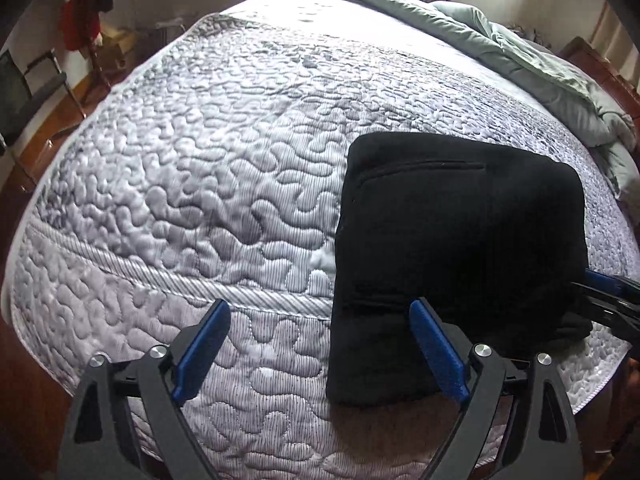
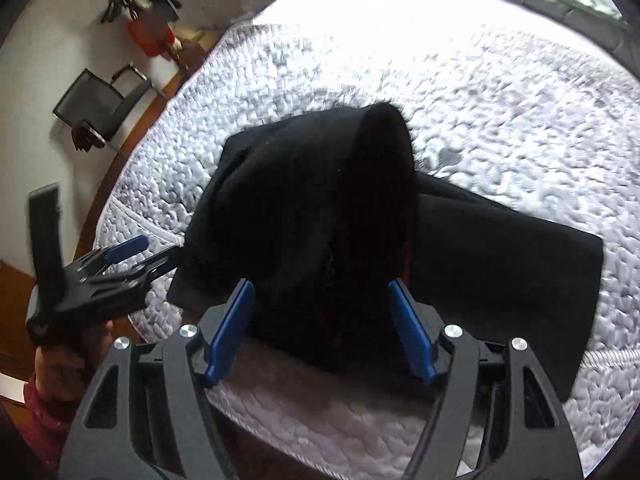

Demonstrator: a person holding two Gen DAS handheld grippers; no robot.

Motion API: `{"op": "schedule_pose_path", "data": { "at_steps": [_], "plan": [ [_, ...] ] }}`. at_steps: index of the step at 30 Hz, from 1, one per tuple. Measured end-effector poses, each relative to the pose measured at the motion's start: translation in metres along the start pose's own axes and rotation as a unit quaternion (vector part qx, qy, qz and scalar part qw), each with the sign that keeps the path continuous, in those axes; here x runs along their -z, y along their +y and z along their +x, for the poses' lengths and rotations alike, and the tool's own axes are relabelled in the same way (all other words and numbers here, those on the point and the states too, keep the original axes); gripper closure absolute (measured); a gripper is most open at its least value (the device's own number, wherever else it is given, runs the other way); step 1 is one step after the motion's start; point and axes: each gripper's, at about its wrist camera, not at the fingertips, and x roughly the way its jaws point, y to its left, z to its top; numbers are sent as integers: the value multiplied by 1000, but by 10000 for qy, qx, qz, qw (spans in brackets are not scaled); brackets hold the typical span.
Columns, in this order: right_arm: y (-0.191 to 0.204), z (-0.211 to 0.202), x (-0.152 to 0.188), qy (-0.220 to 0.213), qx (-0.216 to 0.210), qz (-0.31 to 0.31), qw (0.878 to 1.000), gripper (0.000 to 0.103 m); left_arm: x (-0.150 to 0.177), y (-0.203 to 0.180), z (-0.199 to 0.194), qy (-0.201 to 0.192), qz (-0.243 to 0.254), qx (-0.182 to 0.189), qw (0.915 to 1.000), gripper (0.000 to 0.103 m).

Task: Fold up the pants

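The black pants (image 1: 460, 232) lie folded into a thick block on the quilted white mattress (image 1: 180, 184), near its front edge. My left gripper (image 1: 320, 320) is open, its right finger (image 1: 438, 356) over the pants' near left corner, its left finger over bare mattress. In the right wrist view the pants (image 2: 320, 216) bulge up in a rounded fold, with a flat layer (image 2: 508, 272) to the right. My right gripper (image 2: 320, 300) is open with the near edge of the fold between its fingers. The left gripper also shows in the right wrist view (image 2: 120, 260).
A pale green duvet (image 1: 540, 60) is bunched along the far right side of the bed. A black chair (image 2: 100, 104) and a coat stand with a red garment (image 2: 152, 36) stand by the wall at left. Wooden floor (image 1: 36, 152) borders the mattress.
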Motion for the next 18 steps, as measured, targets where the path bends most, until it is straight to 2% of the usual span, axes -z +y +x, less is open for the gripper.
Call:
{"op": "schedule_pose_path", "data": {
  "at_steps": [1,3,5,7,9,11,13,16,18],
  "plan": [
    [-1,10,-4,106,-53,17,9999,46,0,1,-1,0,-10,12,10000,10],
    [-1,23,-9,301,-137,0,9995,76,2,3,0,8,-18,36,10000,9],
    [3,20,-9,300,-274,-191,9990,86,0,3,1,18,-12,54,10000,9],
    [4,6,-9,151,-420,-303,9985,89,1,3,-3,-93,9,91,9999,9],
    [-5,-13,-9,-25,-616,-131,9980,90,1,0,-8,-191,62,92,9998,9],
    [-17,-22,-7,-44,-626,88,9980,90,1,-7,-9,-232,197,58,9995,9],
    [-31,-15,-2,158,-441,292,9985,90,1,-14,-3,-185,342,-32,9992,8],
    [-48,18,7,554,-270,589,9964,88,5,-27,20,43,614,-171,9980,6],
    [-54,23,10,510,-339,647,9960,84,7,-29,28,54,637,-246,9976,5]
  ]
}}
